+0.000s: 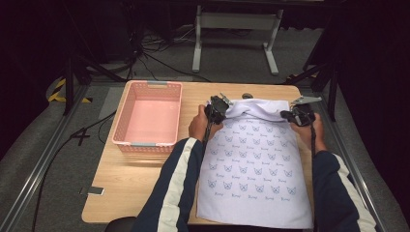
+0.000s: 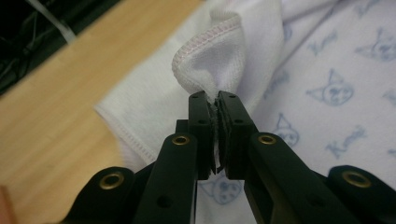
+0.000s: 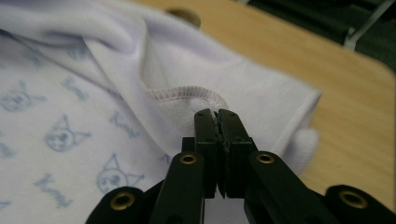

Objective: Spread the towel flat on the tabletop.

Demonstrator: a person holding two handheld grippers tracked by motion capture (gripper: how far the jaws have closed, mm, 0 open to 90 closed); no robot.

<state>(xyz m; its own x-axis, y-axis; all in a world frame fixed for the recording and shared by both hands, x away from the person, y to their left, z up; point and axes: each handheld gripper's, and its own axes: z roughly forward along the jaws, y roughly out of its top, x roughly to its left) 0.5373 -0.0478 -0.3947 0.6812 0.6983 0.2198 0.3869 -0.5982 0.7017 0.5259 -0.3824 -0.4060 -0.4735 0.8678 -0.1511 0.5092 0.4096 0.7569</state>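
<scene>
Both tongs (image 1: 218,107) (image 1: 296,115) clamped on cloth (image 1: 256,169) hem, pink basket (image 1: 126,126) left, table (image 1: 130,188) beneath

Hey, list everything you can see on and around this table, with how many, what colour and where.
White cotton cloth printed with small blue cat faces: one, spread on the table's right half, far edge lifted.
Pink slotted plastic basket: one, far left of the table.
Light wooden table: one, centre.
Small round dark object: one, far table edge; too small to identify.
Grey metal stand: one, on the floor beyond the table.
Left tongs: black, shut on the cloth's hemmed far edge.
Right tongs: black, shut on the same edge.
Sleeves: two, navy with white stripes, bottom.
</scene>
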